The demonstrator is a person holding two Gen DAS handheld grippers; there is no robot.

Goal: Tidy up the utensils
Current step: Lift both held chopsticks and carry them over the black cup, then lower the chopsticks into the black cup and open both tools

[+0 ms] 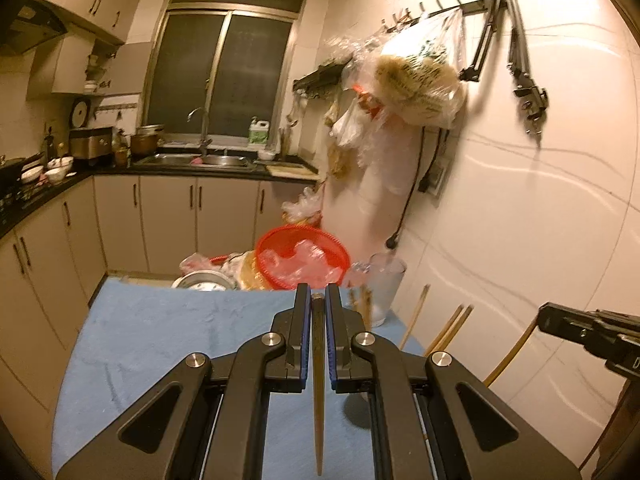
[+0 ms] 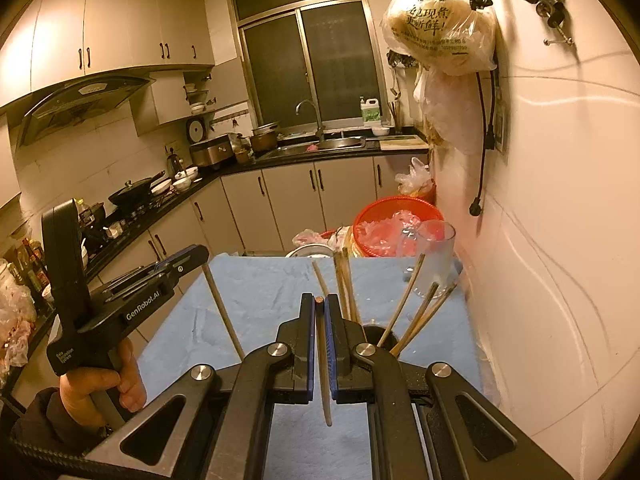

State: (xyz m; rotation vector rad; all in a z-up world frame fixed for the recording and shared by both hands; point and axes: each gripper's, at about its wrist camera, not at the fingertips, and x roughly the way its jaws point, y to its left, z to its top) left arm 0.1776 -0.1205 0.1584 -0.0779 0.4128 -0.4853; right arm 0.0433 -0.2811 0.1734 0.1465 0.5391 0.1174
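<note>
My left gripper (image 1: 318, 292) is shut on a brown chopstick (image 1: 319, 380), which hangs down between its fingers above the blue cloth (image 1: 160, 340). The right wrist view shows that left gripper (image 2: 202, 254) at the left in a person's hand (image 2: 100, 392), its chopstick (image 2: 224, 312) slanting down. My right gripper (image 2: 319, 300) is shut on a pale chopstick (image 2: 323, 360). Just beyond it stands a dark holder (image 2: 374, 334) with several chopsticks (image 2: 416, 316) leaning out. The right gripper (image 1: 560, 320) shows at the right edge of the left wrist view.
A clear glass mug (image 2: 434, 256) stands at the cloth's far right corner by the white wall (image 2: 560, 240). Past the table's far edge are a red basket (image 2: 394, 210) of plastic and a metal bowl (image 2: 308, 250). Plastic bags (image 2: 440, 20) hang overhead on the wall.
</note>
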